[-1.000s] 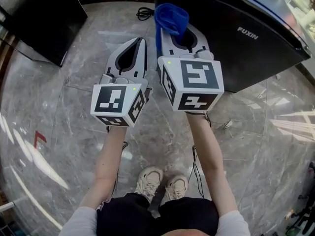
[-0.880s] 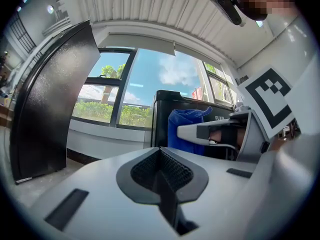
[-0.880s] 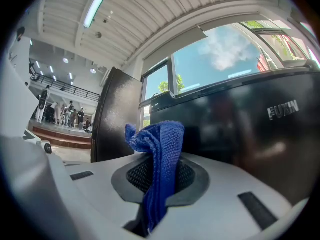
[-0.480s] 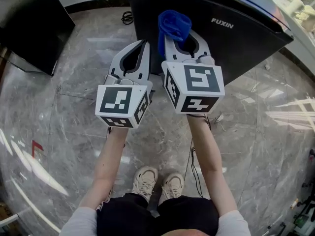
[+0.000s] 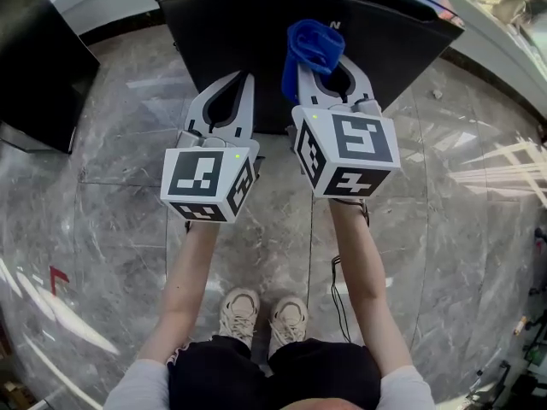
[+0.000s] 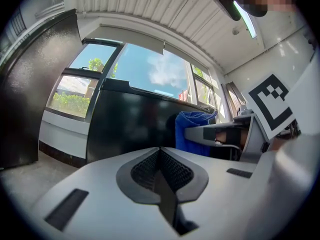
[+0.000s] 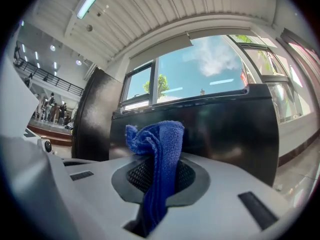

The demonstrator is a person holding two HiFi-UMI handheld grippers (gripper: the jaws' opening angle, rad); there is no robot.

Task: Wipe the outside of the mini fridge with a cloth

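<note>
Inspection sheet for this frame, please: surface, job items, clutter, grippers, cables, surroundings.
Surface: grey marble floor, glossy, with glare streaks.
Job's things: black fridge standing on the floor; blue cloth bunched up, contact with the fridge unclear.
Clutter: nothing seen on the floor; a second black cabinet stands at left.
Grippers: left gripper shut, empty; right gripper shut on the cloth.
Cables: black cable on the floor by the person's feet.
Surroundings: large windows behind the fridge, daylight.
</note>
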